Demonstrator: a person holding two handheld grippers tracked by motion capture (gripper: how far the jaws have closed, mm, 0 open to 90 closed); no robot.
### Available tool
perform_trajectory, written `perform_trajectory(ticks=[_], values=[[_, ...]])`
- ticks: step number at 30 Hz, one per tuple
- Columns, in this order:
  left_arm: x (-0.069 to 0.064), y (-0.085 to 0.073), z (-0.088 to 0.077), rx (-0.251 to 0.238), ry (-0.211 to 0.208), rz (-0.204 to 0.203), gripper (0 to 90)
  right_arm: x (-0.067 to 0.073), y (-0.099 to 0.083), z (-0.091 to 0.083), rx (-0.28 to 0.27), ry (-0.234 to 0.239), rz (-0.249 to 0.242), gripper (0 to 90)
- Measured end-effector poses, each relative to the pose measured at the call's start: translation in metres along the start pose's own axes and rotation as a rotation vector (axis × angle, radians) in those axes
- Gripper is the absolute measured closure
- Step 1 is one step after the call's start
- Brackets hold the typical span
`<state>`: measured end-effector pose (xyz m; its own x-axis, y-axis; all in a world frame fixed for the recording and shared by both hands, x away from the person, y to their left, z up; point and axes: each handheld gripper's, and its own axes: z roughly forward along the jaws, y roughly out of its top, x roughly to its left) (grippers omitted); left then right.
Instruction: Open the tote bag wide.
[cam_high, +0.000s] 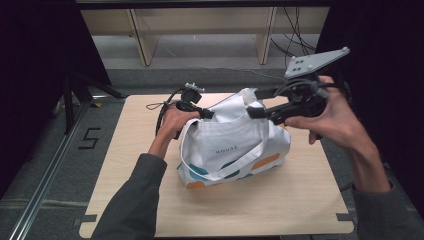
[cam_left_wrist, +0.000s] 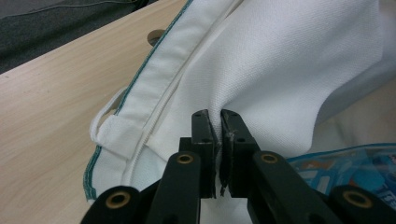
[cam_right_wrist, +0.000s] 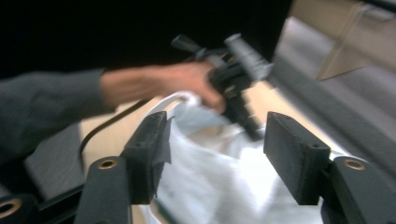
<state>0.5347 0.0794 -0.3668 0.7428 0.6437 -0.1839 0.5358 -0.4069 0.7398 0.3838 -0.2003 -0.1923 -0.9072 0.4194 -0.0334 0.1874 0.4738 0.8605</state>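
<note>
Two grippers at white tote bag (cam_high: 232, 145) | left gripper (cam_left_wrist: 215, 122) clamped on bag's rim fabric | right gripper (cam_right_wrist: 212, 156) jaws apart, nothing pinched, above bag

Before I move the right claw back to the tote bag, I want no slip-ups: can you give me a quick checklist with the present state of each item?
1. Left claw pinches the tote bag fabric: ok, its jaws are shut on the white cloth.
2. Right claw free to take a new grip: ok, jaws stand apart with nothing pressed between them.
3. Bag rests on the table: ok, well inside the edges.
4. Bag mouth held open: cannot tell.
5. Strap clear of both claws: ok, it hangs down the bag's front.
</note>
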Motion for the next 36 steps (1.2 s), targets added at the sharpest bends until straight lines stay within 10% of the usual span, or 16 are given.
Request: perform_trajectory(ticks=[7, 15, 29, 36], values=[[-0.002, 0.001, 0.000, 0.001, -0.004, 0.011, 84.3, 0.012, -0.001, 0.041, 0.120, 0.069, -0.068, 39.5], [-0.001, -0.005, 0.004, -0.019, -0.022, -0.007, 84.3, 0.017, -0.021, 0.040, 0.165, 0.132, -0.115, 87.1], [-0.007, -0.013, 0.010, -0.039, -0.031, 0.003, 82.2, 0.055, -0.074, 0.062, 0.227, 0.091, -0.161, 89.5], [-0.025, -0.008, -0.048, -0.238, -0.064, -0.004, 63.8, 0.051, -0.071, 0.070, 0.188, 0.042, -0.161, 89.5]])
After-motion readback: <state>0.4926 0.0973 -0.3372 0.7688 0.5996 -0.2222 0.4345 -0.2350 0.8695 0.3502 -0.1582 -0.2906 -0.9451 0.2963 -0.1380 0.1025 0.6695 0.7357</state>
